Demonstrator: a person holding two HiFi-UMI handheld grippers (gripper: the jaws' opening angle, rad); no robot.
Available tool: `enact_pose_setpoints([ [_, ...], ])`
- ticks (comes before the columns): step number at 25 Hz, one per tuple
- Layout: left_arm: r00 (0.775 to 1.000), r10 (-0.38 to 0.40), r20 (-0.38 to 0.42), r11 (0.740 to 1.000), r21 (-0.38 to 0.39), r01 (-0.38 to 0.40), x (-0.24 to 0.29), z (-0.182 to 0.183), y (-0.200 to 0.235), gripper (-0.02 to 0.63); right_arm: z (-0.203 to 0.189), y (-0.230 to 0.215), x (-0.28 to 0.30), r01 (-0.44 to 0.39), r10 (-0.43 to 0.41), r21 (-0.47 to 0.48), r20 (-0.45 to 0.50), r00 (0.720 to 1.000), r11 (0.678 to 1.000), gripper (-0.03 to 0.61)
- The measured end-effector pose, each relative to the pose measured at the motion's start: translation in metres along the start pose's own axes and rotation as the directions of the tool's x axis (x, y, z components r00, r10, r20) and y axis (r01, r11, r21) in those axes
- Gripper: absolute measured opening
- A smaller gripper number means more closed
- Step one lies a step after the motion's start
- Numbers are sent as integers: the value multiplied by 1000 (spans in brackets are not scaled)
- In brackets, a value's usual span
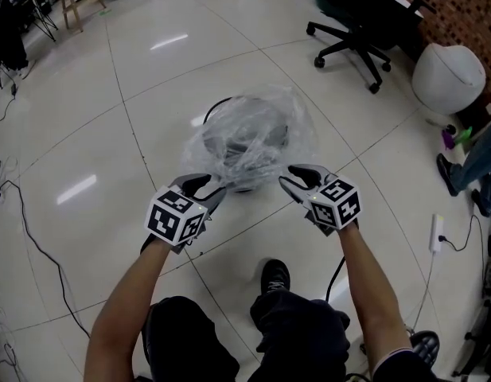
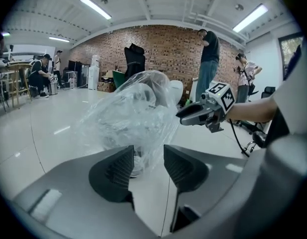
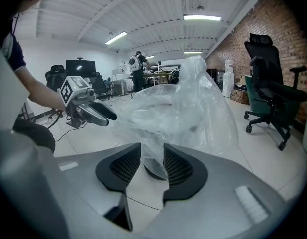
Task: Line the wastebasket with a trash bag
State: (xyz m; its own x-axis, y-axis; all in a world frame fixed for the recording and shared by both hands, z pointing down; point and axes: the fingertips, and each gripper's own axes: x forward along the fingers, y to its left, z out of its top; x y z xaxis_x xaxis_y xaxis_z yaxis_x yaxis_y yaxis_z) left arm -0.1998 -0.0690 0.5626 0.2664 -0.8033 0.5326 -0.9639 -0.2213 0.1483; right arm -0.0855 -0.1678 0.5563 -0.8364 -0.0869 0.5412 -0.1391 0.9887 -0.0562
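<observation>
A round dark wastebasket (image 1: 265, 134) stands on the tiled floor with a crumpled clear trash bag (image 1: 249, 138) puffed loosely over and around it. My left gripper (image 1: 216, 188) is at the bag's near left edge and my right gripper (image 1: 290, 176) at its near right edge. In the left gripper view the left gripper (image 2: 148, 151) stands open, with the bag (image 2: 136, 113) just ahead and the right gripper (image 2: 193, 114) beyond. In the right gripper view the right gripper (image 3: 152, 149) is open, loose film of the bag (image 3: 180, 111) hanging in front of the gap, unpinched. The left gripper (image 3: 99, 112) shows at left.
A black office chair (image 1: 352, 22) and a white rounded object (image 1: 448, 74) stand at the far right. Cables (image 1: 38, 241) trail over the floor at left, a power strip (image 1: 436, 233) lies at right. People stand by the brick wall (image 2: 209, 59). My shoe (image 1: 274, 275) is just behind the basket.
</observation>
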Motion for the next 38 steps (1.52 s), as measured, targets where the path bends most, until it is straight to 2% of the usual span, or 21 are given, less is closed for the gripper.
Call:
enact_pose_setpoints([
  [7, 996, 25, 83, 1000, 12, -26, -32, 29, 4, 190, 23, 8, -30, 26, -26, -13, 25, 999, 1000, 158],
  [12, 982, 95, 166, 995, -17, -93, -50, 67, 29, 190, 54, -11, -49, 101, -100, -15, 60, 993, 995, 158],
  [15, 970, 152, 192, 988, -19, -151, -55, 87, 46, 190, 77, -26, -52, 146, -145, -8, 85, 986, 989, 197],
  [21, 959, 243, 148, 969, -4, -245, -49, 93, 77, 209, 118, -52, -44, 220, -219, 5, 111, 969, 975, 228],
  [25, 960, 264, 91, 964, -47, -261, -35, 79, 97, 227, 138, -66, -30, 254, -254, 14, 120, 960, 967, 250],
  [28, 964, 259, 59, 961, -112, -251, -17, 66, 108, 229, 141, -81, -16, 279, -279, 15, 113, 954, 960, 249],
  [29, 964, 261, 54, 958, -135, -252, -12, 62, 111, 229, 140, -87, -12, 284, -283, 13, 109, 953, 959, 224],
  [30, 963, 265, 50, 955, -152, -255, -7, 59, 115, 222, 138, -92, -9, 289, -289, 8, 105, 952, 957, 166],
  [31, 961, 272, 46, 952, -158, -262, -3, 56, 119, 212, 135, -98, -6, 296, -294, 1, 103, 950, 955, 92],
  [32, 958, 283, 43, 950, -152, -273, 0, 55, 123, 169, 132, -103, -3, 300, -298, -5, 100, 949, 954, 14],
  [33, 955, 294, 43, 948, -141, -285, 2, 55, 126, 66, 129, -108, 0, 297, -295, -10, 96, 951, 955, 2],
  [34, 953, 301, 45, 947, -133, -293, 4, 55, 128, 12, 124, -112, 3, 290, -288, -13, 88, 954, 957, 2],
  [38, 950, 309, 48, 945, -124, -302, 16, 58, 136, 12, 106, -133, 17, 282, -281, -11, 59, 958, 959, 2],
])
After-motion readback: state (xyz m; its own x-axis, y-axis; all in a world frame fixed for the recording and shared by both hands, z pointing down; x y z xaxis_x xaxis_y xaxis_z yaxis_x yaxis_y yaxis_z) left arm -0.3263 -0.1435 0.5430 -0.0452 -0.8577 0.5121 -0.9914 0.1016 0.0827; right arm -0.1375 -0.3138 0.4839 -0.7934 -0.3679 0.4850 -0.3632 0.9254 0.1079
